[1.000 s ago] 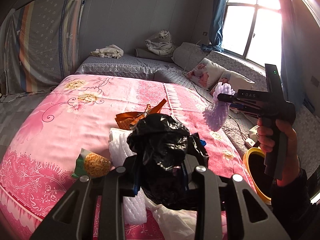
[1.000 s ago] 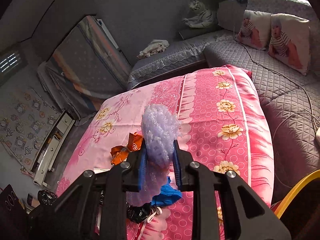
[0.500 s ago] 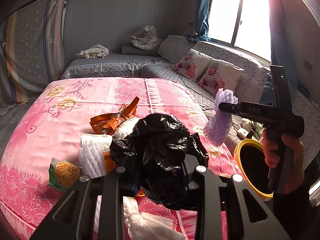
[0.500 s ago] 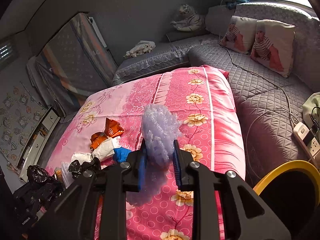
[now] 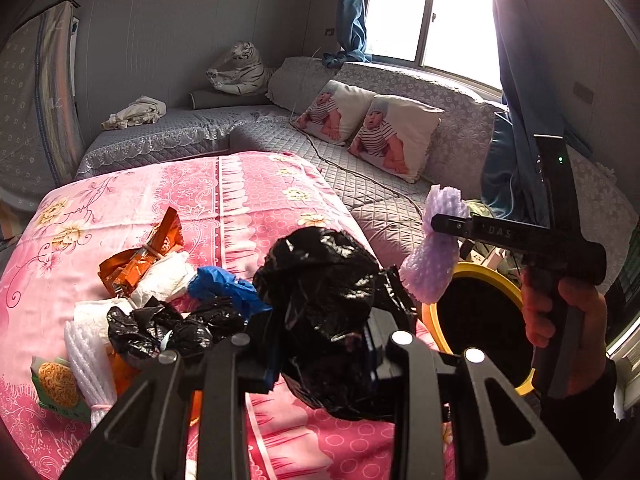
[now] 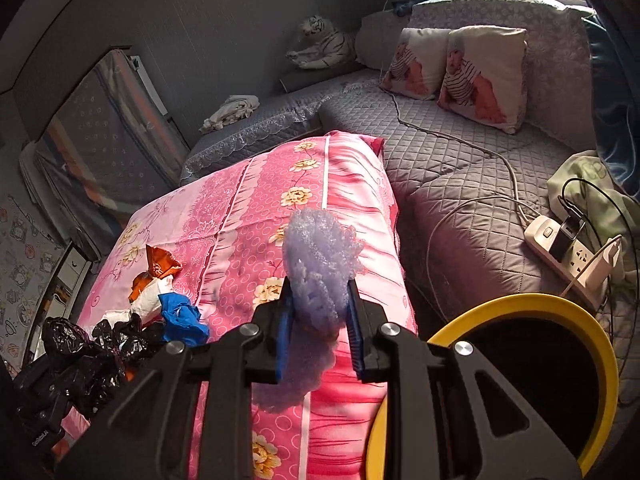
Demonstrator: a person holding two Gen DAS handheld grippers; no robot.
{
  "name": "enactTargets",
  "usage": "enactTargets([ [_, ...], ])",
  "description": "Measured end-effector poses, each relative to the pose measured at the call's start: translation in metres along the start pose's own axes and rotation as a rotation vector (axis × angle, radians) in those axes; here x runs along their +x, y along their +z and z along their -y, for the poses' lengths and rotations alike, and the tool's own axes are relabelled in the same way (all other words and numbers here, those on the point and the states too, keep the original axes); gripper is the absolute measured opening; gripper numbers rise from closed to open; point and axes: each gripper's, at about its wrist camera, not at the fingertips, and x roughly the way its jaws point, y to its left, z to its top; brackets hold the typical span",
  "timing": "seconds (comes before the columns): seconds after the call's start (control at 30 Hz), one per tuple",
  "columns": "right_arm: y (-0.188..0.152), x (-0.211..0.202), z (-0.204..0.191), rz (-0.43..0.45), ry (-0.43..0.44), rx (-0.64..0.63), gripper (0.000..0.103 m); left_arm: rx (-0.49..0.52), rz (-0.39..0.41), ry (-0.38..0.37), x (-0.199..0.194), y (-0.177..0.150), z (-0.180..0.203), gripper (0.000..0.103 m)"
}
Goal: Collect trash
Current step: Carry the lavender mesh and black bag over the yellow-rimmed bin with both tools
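Beside the yellow bin (image 6: pixel 520 308), right tongs (image 6: pixel 320 312) angled down, gripping foam net (image 6: pixel 320 264)

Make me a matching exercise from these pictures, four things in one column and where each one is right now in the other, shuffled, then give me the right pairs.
Things:
1. black plastic bag
2. purple foam net
3. blue crumpled wrapper
4. yellow-rimmed bin

Places:
A. lying on the pink bedspread among other litter
B. clamped in the right gripper
C. standing beside the bed, mouth open
D. clamped in the left gripper

Pairs: 1-D, 2-B, 3-A, 4-C
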Motion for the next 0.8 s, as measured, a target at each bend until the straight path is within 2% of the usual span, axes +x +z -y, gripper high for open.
enactTargets([
  [0.37,-0.01,-0.044,0.091,0.061,-0.218,0.107,0.023,0.131,-0.04,-0.166,0.048,0.01,0.085,0.028],
  [0.57,-0.021,-0.066,0.12,0.093,-0.349,0.137,0.023,0.18,-0.062,-0.215,0.072,0.01,0.121,0.028],
  [0.8,-0.038,-0.075,0.145,0.099,-0.448,0.191,0.023,0.199,-0.105,-0.254,0.097,0.0,0.149,0.028],
])
